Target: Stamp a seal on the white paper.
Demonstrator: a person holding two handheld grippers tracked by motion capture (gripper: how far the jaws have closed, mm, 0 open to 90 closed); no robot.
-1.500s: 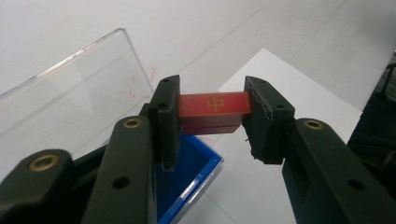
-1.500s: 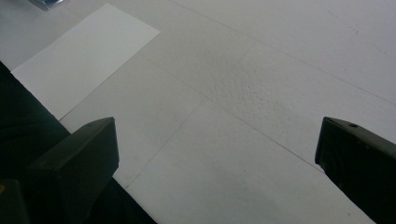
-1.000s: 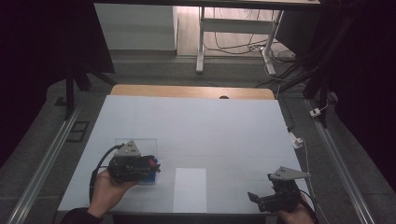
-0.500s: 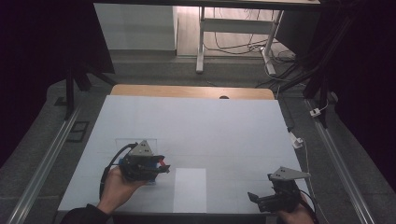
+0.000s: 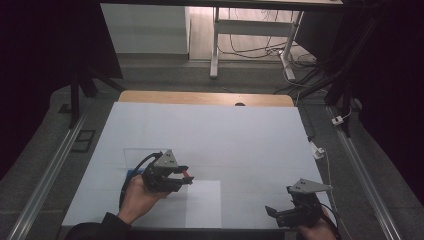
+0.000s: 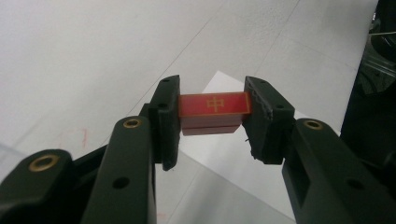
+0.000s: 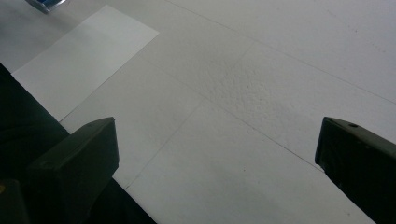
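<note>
A small red tile (image 6: 214,110) with a gold character on its face is clamped between the jaws of my left gripper (image 6: 212,114). In the high view that left gripper (image 5: 186,176) hovers at the front left of the table, its red tile (image 5: 187,173) just over the left edge of a white paper sheet (image 5: 204,205). My right gripper (image 5: 272,212) sits near the front right edge, pointing left. In the right gripper view its jaws (image 7: 215,154) stand wide apart with only table between them.
A clear box with a blue base (image 5: 134,172) lies just behind my left hand; its corner (image 7: 46,3) shows at the top left of the right gripper view. The white table cover (image 5: 210,135) ends at a wooden strip (image 5: 200,97). Cables run along the right side.
My left gripper has risen from the clear box and moved right, toward the white sheet, carrying the red tile. The right gripper has stayed put.
</note>
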